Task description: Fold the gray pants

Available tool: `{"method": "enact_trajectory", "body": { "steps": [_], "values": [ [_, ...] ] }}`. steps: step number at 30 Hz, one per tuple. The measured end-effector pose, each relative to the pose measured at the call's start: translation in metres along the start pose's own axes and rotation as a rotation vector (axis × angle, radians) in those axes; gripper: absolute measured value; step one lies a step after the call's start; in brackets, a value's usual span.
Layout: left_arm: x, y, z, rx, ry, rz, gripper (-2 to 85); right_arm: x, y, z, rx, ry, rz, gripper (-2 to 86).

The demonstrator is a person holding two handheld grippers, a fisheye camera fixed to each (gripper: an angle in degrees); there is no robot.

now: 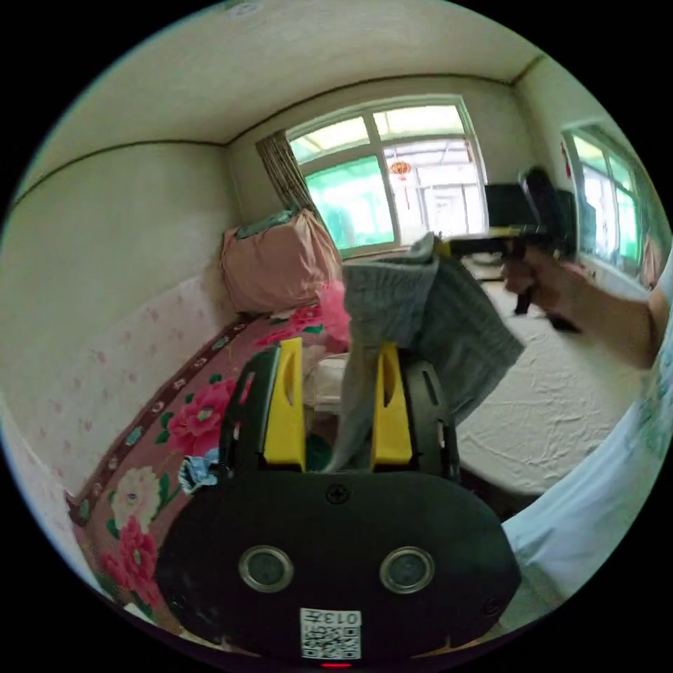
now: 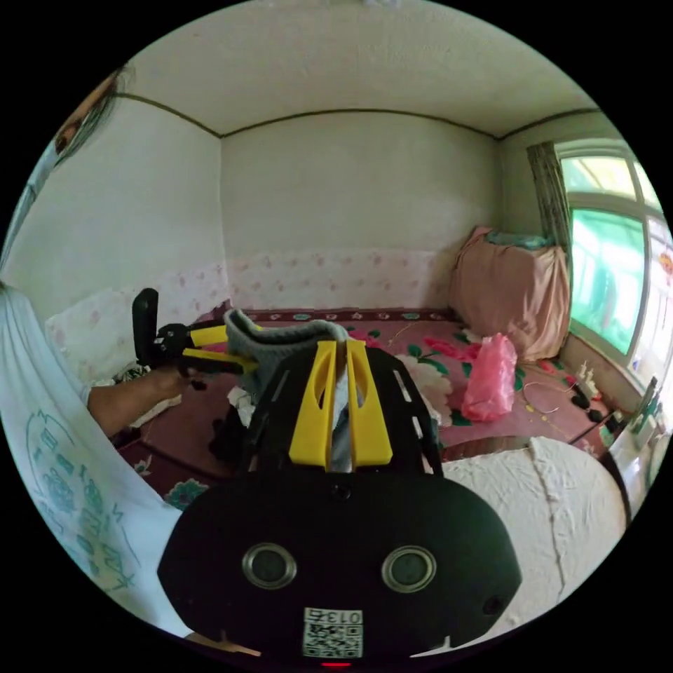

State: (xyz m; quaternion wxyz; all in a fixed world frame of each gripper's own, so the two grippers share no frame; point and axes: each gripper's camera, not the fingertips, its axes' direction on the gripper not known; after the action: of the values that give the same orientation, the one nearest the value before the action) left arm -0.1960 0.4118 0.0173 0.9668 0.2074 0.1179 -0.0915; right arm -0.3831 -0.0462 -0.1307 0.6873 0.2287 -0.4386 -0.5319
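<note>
The gray pants [image 1: 434, 315] hang in the air as a bunched knit cloth above the edge of a white-covered table [image 1: 561, 413]. In the left gripper view a hand holds my right gripper [image 1: 449, 245], which pinches the top of the pants. A strip of the cloth falls between the wide-apart yellow jaws of my left gripper [image 1: 338, 347] and lies against the right-hand jaw. In the right gripper view my right gripper [image 2: 341, 345] has its jaws close together with the gray pants [image 2: 280, 340] squeezed between them. My left gripper [image 2: 235, 347] sits at the cloth's other end.
A red floral cover [image 1: 182, 420] spreads over a low platform beyond the table. On it stand a pink-wrapped bundle [image 2: 512, 294] and a pink plastic bag [image 2: 491, 378]. Windows [image 1: 392, 182] fill the far wall. The person's white shirt [image 2: 63, 456] is close at the side.
</note>
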Motion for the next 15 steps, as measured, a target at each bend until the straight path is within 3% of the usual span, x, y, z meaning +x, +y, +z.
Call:
{"method": "enact_trajectory", "body": {
  "steps": [2, 8, 10, 13, 15],
  "values": [
    [0.021, 0.005, -0.010, 0.026, 0.025, 0.033, 18.7, -0.009, -0.003, -0.037, -0.015, 0.071, -0.033, 2.2],
    [0.104, 0.003, 0.003, -0.018, 0.393, 0.132, 15.2, -0.032, 0.005, -0.116, -0.042, 0.144, -0.059, 2.0],
    [0.134, -0.014, 0.001, -0.016, 0.560, 0.190, 4.6, -0.036, 0.004, -0.140, -0.047, 0.164, -0.056, 2.0],
    [0.152, -0.049, -0.025, 0.008, 0.553, 0.280, 0.9, -0.045, -0.007, -0.181, -0.056, 0.244, -0.103, 1.8],
    [0.133, -0.079, -0.051, 0.076, 0.528, 0.220, 0.1, -0.046, -0.020, -0.213, -0.034, 0.293, -0.127, 1.7]
  ]
}}
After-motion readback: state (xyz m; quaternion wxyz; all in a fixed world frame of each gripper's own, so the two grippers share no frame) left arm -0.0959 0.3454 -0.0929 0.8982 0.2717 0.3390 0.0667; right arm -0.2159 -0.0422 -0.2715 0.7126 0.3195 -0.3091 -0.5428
